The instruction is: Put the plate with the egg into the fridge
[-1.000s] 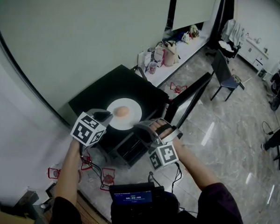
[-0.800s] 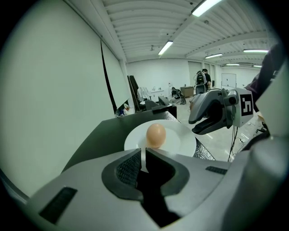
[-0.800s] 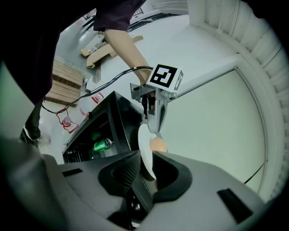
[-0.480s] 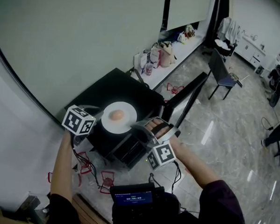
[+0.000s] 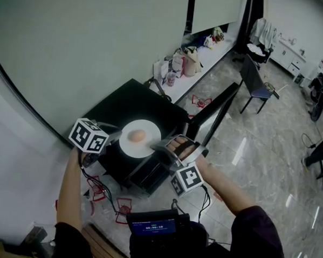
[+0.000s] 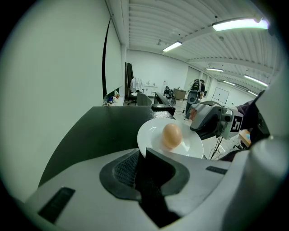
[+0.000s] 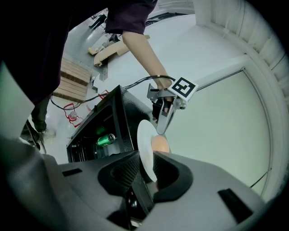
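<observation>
White plate [image 5: 145, 150] in right tool [image 7: 145, 169] (left tool [image 6: 141, 152] shifted)

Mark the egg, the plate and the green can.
egg [image 5: 138, 135]: head view, middle of the shell.
plate [image 5: 129, 149]: head view, bare white surface below the egg.
green can [image 7: 104, 140]: right gripper view, middle of its side.

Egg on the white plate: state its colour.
Light brown. The smooth oval egg shows best in the left gripper view.
</observation>
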`<state>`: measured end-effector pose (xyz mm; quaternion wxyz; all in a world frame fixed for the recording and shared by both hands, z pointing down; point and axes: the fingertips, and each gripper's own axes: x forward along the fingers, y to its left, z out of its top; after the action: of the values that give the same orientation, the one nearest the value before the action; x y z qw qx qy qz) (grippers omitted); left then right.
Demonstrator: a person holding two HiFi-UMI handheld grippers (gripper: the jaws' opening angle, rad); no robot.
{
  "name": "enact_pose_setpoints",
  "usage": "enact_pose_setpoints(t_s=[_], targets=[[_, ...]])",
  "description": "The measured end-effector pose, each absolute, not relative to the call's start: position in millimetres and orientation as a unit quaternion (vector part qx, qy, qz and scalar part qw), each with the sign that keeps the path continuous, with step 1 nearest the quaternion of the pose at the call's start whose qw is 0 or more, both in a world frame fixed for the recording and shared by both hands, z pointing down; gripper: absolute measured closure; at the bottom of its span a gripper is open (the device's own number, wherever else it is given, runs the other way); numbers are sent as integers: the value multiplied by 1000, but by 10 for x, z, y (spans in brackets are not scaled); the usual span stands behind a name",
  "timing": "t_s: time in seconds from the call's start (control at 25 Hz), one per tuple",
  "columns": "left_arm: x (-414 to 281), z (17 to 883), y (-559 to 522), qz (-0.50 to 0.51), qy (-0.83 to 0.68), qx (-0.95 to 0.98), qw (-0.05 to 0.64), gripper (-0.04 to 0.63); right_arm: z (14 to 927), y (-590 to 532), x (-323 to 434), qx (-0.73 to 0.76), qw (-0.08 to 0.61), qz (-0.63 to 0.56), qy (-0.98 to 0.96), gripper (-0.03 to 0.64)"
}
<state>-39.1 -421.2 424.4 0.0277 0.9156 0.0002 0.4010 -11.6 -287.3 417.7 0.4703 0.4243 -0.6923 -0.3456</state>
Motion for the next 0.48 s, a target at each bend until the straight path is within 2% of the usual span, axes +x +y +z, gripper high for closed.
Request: enact_pose_setpoints(t_s=[0.2,0.28,0.48], targets=[[-371,4239,-4177,398,-3,917,19,584,4191,-2858,-102,430,468,-365,-680,536],[-371,4221,-4168,392,-13,920,16,584,4209,-2836,-83,432,474,-378,-668,571],[-374,4149,-4153,364,-36,930,14,584,4246,-2787,-96,429,484,-405,-647,597]])
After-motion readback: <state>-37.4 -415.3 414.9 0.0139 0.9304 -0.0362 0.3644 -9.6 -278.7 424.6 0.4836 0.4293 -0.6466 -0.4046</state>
